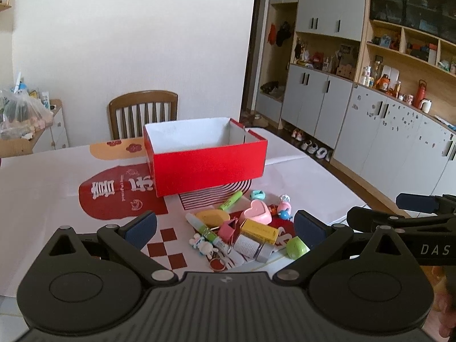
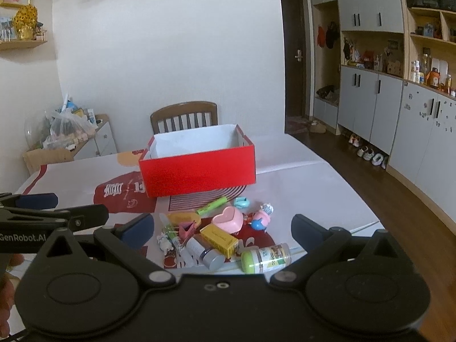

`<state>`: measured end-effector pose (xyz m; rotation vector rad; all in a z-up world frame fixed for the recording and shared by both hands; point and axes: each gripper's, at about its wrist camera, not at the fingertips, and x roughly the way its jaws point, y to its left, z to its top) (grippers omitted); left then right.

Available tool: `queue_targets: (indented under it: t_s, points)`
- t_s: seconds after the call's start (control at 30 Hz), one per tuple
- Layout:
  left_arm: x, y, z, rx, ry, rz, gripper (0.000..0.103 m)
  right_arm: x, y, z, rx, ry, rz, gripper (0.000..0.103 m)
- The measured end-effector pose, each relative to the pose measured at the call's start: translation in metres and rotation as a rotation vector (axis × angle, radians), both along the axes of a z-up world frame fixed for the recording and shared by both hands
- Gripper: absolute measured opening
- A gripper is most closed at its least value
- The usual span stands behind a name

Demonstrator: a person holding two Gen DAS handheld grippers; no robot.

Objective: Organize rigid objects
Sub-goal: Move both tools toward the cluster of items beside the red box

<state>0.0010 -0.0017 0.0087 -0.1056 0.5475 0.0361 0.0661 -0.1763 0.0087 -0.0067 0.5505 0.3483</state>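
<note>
**Sorting not yet begun: box looks empty, pile waits**

The tabletop (image 1: 42, 176) carries a red box (image 1: 208, 168) at 12 o'clock from both claws. What shows of its white inside holds nothing, so I judge the task is at its start.

At 6 o'clock from the box lies the pile, all still to be moved: a pink heart dish (image 2: 228, 220), a yellow carton (image 2: 219, 240), a green-lidded jar (image 2: 265, 258), a green marker (image 1: 230, 200) and small toys.

The left claw (image 1: 225, 229) hangs over the pile with fingers apart, holding nothing. The right claw (image 2: 221, 229) is also spread wide and empty.
</note>
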Motion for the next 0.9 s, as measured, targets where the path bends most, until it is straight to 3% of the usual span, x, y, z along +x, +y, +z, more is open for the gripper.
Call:
queue_targets:
  t_s: [0.9]
  points:
    - [-0.003, -0.013, 0.011, 0.034, -0.076, -0.008, 0.103, -0.005, -0.009, 0.009, 0.009, -0.08, 0.007, 0.102]
